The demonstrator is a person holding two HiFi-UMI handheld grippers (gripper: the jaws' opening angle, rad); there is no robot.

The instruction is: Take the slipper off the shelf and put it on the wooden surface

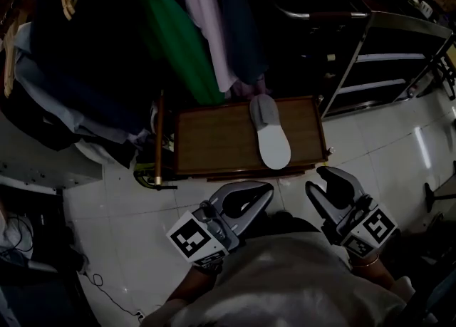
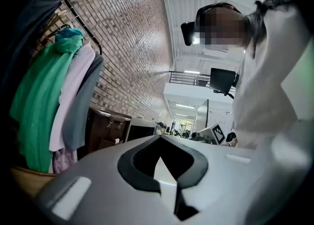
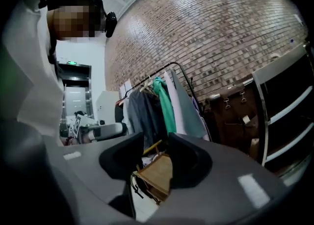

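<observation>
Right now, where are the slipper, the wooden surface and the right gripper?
slipper (image 1: 274, 146): head view, on its pale heel half.
wooden surface (image 1: 214, 140): head view, on the bare top beside the slipper.
right gripper (image 1: 315, 179): head view, midway between its fingertips.

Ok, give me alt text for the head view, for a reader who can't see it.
A grey-and-white slipper lies on a low brown wooden surface beneath hanging clothes, touched by neither gripper. The left gripper, jaws together, and the right gripper, jaws apart and empty, are held above the white tiled floor nearer the person.
</observation>
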